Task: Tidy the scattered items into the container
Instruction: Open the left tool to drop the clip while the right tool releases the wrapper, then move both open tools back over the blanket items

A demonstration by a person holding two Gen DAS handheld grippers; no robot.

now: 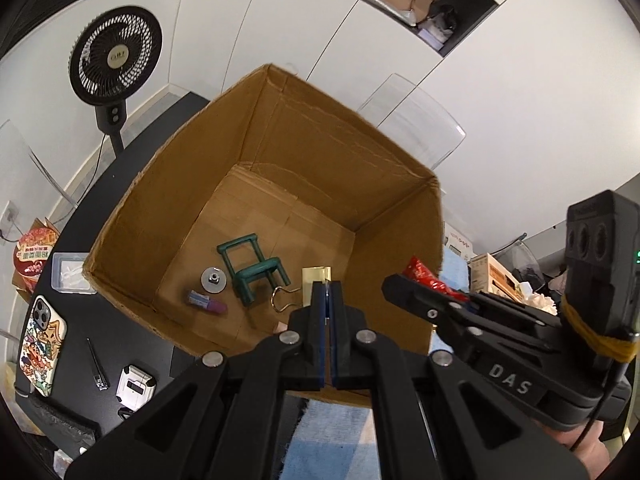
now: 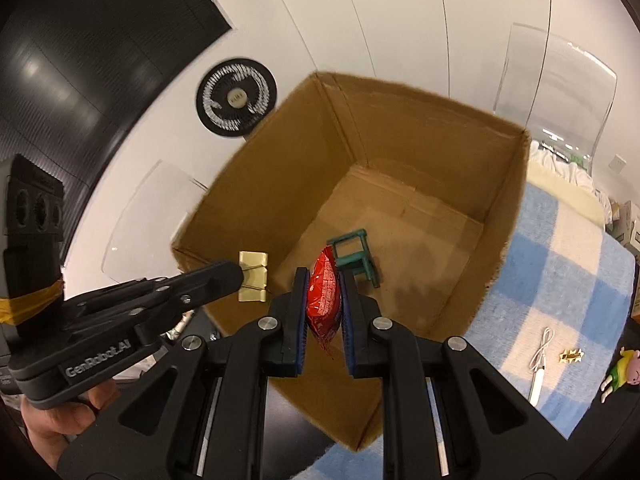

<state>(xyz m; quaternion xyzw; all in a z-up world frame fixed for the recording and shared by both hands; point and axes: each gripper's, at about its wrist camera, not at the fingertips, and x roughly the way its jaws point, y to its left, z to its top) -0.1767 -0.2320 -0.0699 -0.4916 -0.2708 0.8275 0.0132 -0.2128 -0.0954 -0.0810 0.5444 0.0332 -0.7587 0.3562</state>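
- Left wrist view: the left gripper (image 1: 327,292) hung over the near rim of the cardboard box (image 1: 304,128), its fingers pinched narrow on a gold clip (image 1: 316,280). On the box floor lay a green toy chair (image 1: 252,270), a round metal piece (image 1: 214,279) and a purple item (image 1: 206,302). A phone (image 1: 42,348) lay left of the box.
- Right wrist view: the right gripper (image 2: 324,304) held a red snack packet (image 2: 323,300) above the box (image 2: 400,152) opening, near its front edge, with the green chair (image 2: 354,256) below. A pig toy (image 2: 624,372) lay right of the box.
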